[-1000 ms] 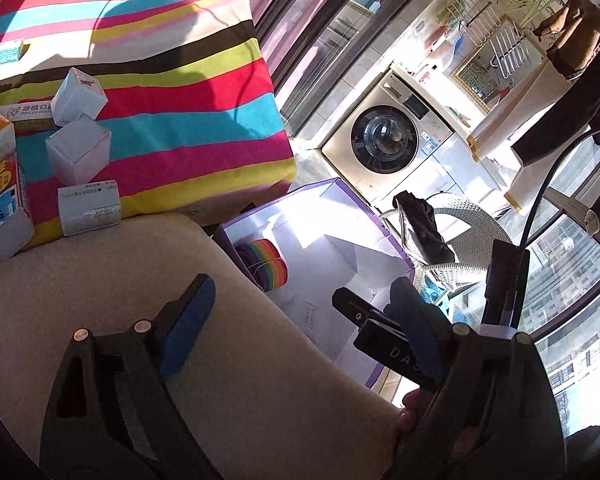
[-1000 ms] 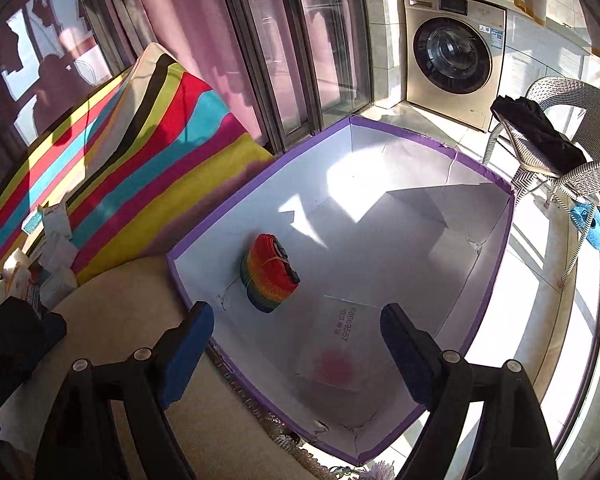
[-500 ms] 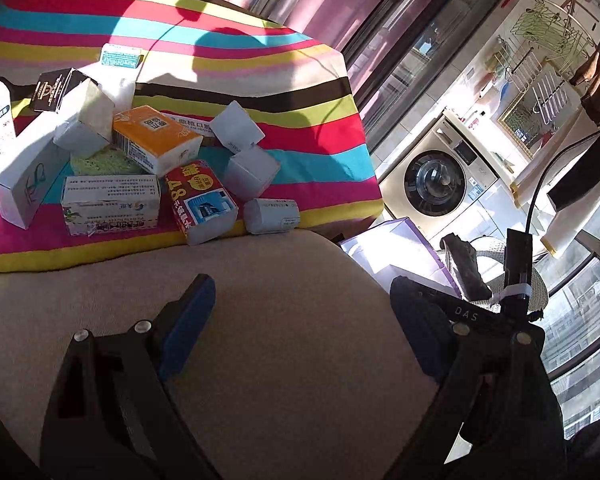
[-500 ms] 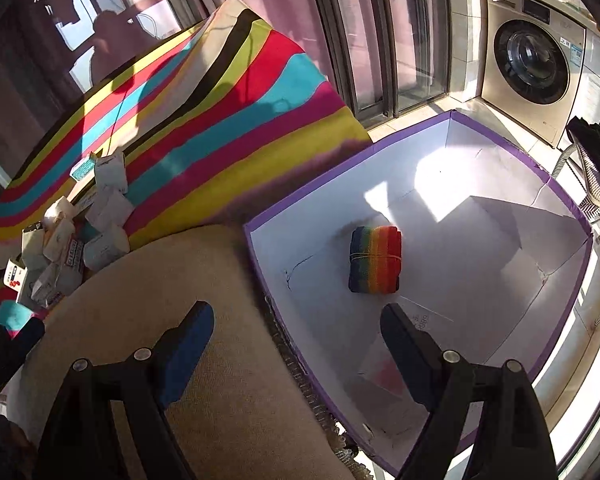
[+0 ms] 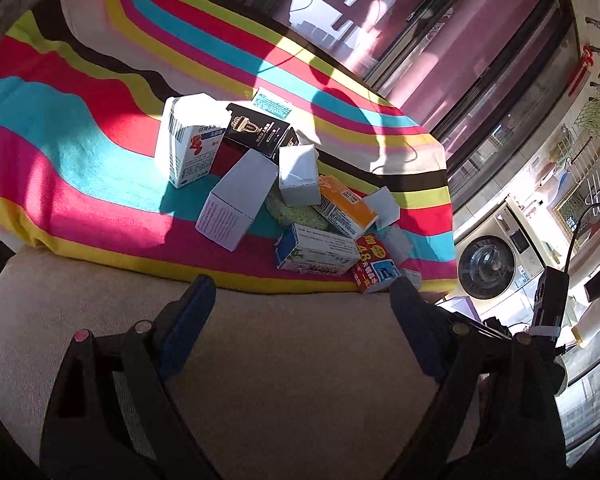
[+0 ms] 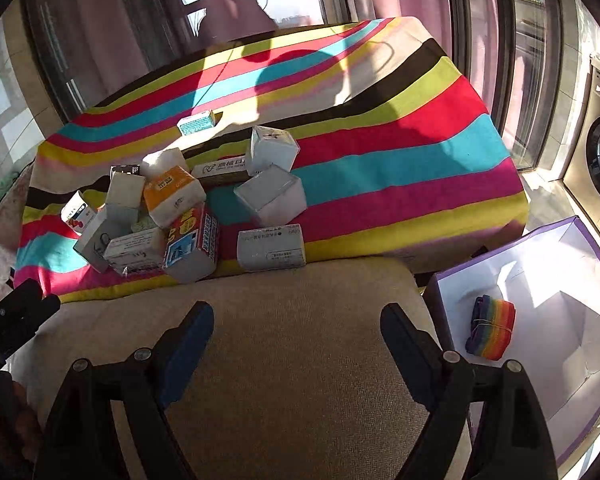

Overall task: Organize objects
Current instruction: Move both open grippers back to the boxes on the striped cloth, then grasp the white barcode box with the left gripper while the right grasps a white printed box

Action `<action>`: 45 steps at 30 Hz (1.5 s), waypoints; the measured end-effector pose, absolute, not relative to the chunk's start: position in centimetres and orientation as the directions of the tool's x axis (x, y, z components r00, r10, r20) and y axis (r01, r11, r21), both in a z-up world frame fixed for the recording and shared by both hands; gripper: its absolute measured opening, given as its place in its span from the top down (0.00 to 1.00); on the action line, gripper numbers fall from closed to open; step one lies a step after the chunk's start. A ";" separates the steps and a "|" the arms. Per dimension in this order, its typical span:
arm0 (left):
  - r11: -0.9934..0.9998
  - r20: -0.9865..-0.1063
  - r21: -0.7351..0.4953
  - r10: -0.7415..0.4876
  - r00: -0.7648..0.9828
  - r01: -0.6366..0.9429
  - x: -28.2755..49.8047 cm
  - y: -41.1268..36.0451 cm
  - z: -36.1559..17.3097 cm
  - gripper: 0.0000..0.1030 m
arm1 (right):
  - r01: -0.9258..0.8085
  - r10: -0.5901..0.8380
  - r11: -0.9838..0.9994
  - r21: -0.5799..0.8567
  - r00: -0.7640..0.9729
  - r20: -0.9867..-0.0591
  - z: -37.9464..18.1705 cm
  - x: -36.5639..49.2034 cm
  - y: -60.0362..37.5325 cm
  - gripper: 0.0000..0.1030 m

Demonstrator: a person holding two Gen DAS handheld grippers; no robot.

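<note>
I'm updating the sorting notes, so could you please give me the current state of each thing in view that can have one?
left gripper: jaws open, empty.
right gripper: jaws open, empty.
purple-edged box: open, holds only the rainbow bundle.
rainbow bundle: lying in the box, banded.
red-and-blue carton: in the pile on the striped cloth, tilted.
washing machine: door shut.

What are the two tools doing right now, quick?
Left tool: open, holding nothing.
Right tool: open, holding nothing.
</note>
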State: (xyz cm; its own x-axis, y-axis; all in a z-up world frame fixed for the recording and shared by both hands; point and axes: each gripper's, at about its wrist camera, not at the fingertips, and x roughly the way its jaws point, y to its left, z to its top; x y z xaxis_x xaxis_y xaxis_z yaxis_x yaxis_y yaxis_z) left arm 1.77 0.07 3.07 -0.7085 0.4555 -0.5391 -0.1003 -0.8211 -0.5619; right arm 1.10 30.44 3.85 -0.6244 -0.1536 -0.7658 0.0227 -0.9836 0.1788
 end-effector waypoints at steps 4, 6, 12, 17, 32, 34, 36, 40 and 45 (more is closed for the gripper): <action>-0.816 -0.528 -0.576 0.411 -0.744 -0.041 1.4 -2.2 2.9 0.12 | 0.046 -0.149 -0.987 0.154 -0.615 -0.774 3.6 -0.1 29.2 0.16; -0.812 -0.525 -0.584 0.396 -0.753 -0.019 1.2 -3.1 2.7 0.12 | 0.037 -0.140 -0.988 0.148 -0.609 -0.781 3.5 -0.9 29.1 0.16; -0.816 -0.524 -0.578 0.366 -0.769 0.006 0.7 -4.2 2.8 0.12 | 0.016 -0.103 -0.993 0.115 -0.576 -0.811 2.8 -3.6 28.6 0.16; -0.829 -0.521 -0.559 0.317 -0.793 0.036 -0.6 -5.2 3.1 0.12 | 0.030 -0.071 -0.997 0.065 -0.556 -0.828 2.2 -5.2 27.9 0.19; -0.925 -0.606 -0.379 0.228 -0.762 0.024 -9.2 -4.9 3.0 0.16 | 0.031 -0.082 -0.996 0.078 -0.562 -0.823 1.8 -5.2 28.2 0.55; -0.931 -0.610 -0.365 0.232 -0.758 0.008 -9.9 -4.9 2.9 0.17 | 0.028 -0.084 -0.996 0.082 -0.573 -0.815 2.0 -5.0 28.3 0.55; -0.933 -0.613 -0.358 0.253 -0.749 -0.022 -10.6 -4.9 2.6 0.31 | 0.023 -0.076 -0.997 0.078 -0.583 -0.809 2.1 -4.9 28.4 0.55; -0.933 -0.603 -0.356 0.276 -0.749 -0.058 -10.6 -4.5 2.7 0.39 | 0.017 -0.060 -0.998 0.062 -0.597 -0.800 2.3 -4.7 28.3 0.55; -0.919 -0.561 -0.395 0.248 -0.790 -0.007 -8.7 -5.7 2.9 0.40 | 0.012 -0.044 -0.999 0.047 -0.620 -0.783 2.6 -4.1 28.4 0.55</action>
